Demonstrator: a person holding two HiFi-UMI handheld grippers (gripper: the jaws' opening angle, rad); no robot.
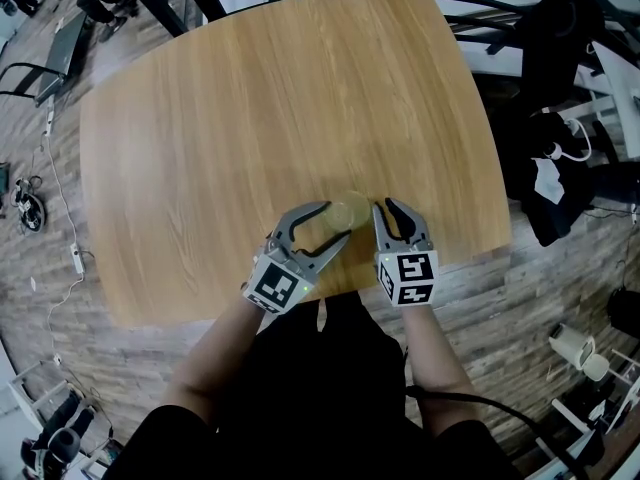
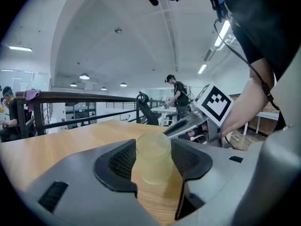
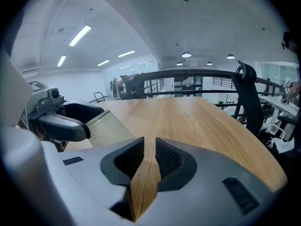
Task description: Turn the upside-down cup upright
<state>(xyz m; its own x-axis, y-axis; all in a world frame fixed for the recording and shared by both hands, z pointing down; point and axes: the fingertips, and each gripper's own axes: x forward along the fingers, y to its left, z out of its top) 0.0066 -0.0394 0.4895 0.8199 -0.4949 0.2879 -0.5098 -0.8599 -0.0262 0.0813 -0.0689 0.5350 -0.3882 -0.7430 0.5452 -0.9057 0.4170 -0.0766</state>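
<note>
**Mia:** What is the left tool doing?

**Sam:** It is grasping the cup. One pad sits on each side of the cup, and both look pressed against it.

**Mia:** And the right tool?

**Sam:** Its two jaws are almost together. Only a thin strip of wood shows between them, and nothing is in there. It is holding nothing.

**Mia:** Where is the cup?

**Sam:** It stands on the counter, close to the edge nearest the person and about halfway along it. It sits at the tips of the left tool. The right tool is just beside it, on the cup's right.

**Mia:** What does the cup look like?

**Sam:** It is pale yellow and you can see through it a bit. Its side is bumpy. The flat closed end looks to be on top, so it is still upside down.

**Mia:** What else is there?

**Sam:** Both tools point away from the person, across the wood. Each has a cube with black and white squares on it. Past the far edge of the counter there is a dark rail and a black chair.
</note>
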